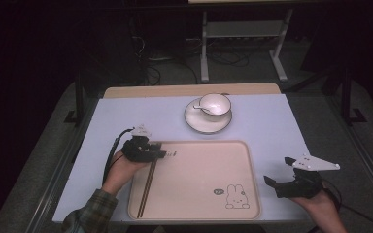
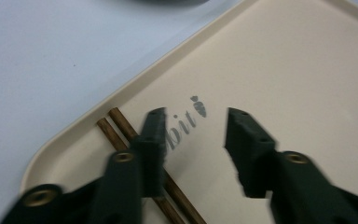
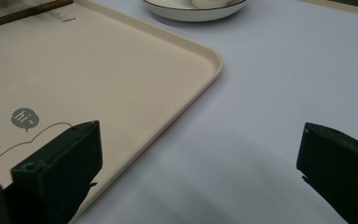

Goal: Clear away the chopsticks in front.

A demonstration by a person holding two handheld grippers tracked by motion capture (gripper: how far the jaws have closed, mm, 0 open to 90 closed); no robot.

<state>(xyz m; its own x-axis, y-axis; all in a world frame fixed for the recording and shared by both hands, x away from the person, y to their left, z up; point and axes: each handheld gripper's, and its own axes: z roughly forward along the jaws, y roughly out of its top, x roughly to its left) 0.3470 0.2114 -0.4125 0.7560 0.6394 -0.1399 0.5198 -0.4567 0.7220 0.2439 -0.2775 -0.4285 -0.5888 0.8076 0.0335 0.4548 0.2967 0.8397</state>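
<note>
Here the left tool (image 1: 161, 150) hovers at the far left corner of the tray (image 1: 252, 194), right over the chopsticks (image 1: 146, 187), and its jaws stand apart with nothing between them. In the left gripper view the chopsticks (image 2: 121, 128) lie side by side along the tray (image 2: 307, 70) wall, and they pass beneath one jaw rather than through the gap, so the pair sits just off to that jaw's side. Their long axis runs along the tray's left edge, from the far corner back toward the person (nearly straight, leaning a little left at the near end). The right tool (image 1: 278, 172) is released too, jaws wide, resting off the tray's right edge on the bare surface (image 1: 126, 116), well apart from the chopsticks; the left hand (image 1: 124, 170) is plainly the nearer. Judging from this, any grip on the chopsticks would call for the left tool to shift sideways until both sticks fall between its jaws, closing across their length.
</note>
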